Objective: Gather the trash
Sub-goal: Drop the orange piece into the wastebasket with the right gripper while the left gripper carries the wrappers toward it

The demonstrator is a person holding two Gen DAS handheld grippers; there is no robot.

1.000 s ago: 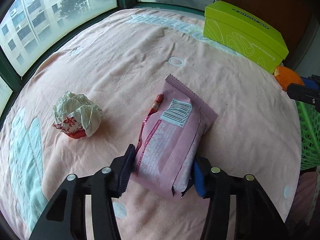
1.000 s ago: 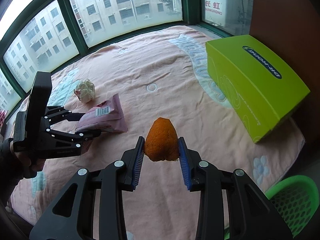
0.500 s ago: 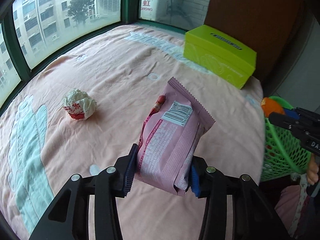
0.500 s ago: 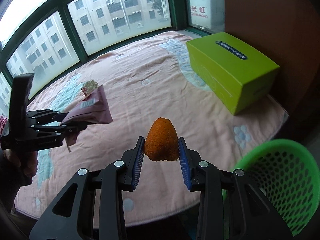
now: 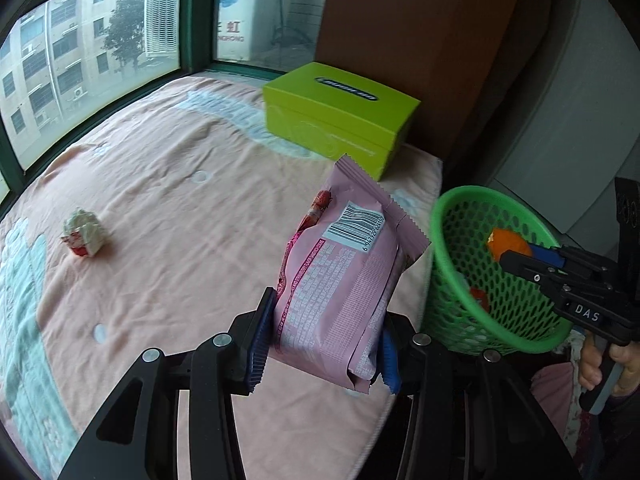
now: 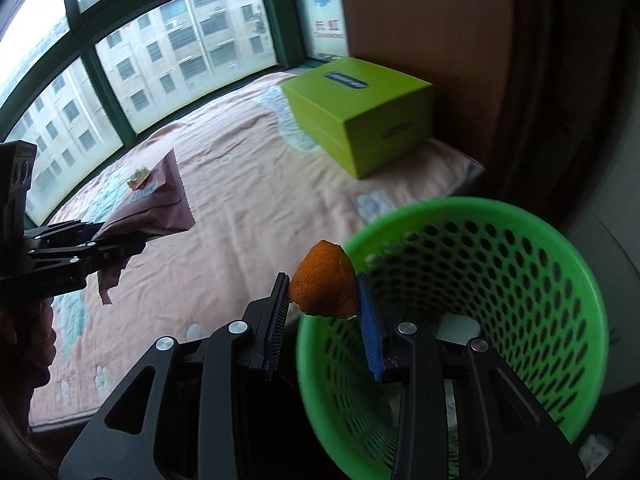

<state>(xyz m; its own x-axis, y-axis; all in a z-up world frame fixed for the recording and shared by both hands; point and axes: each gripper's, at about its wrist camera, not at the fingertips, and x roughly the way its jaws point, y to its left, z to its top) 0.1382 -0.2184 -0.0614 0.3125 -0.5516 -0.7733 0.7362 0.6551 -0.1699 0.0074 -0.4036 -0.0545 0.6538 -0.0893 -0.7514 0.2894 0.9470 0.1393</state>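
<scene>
My left gripper (image 5: 322,340) is shut on a pink snack packet (image 5: 344,280), held up above the pink blanket near its right edge. My right gripper (image 6: 324,316) is shut on an orange peel (image 6: 323,289), which hangs over the near rim of a green mesh basket (image 6: 540,240). In the left wrist view the basket (image 5: 452,248) stands just right of the packet, with the right gripper (image 5: 516,258) and its peel (image 5: 506,242) above the opening. A crumpled white and red wrapper (image 5: 85,232) lies on the blanket at the left.
A lime green box (image 5: 340,114) sits at the far right of the pink blanket (image 5: 180,208), against a brown panel. Windows run along the far and left sides. The basket stands off the blanket's right edge. A hand (image 5: 612,364) holds the right gripper's handle.
Both grippers have swung right, away from the middle of the blanket toward the green basket. The packet has lifted off the blanket, and the peel now hangs over the basket's rim.
</scene>
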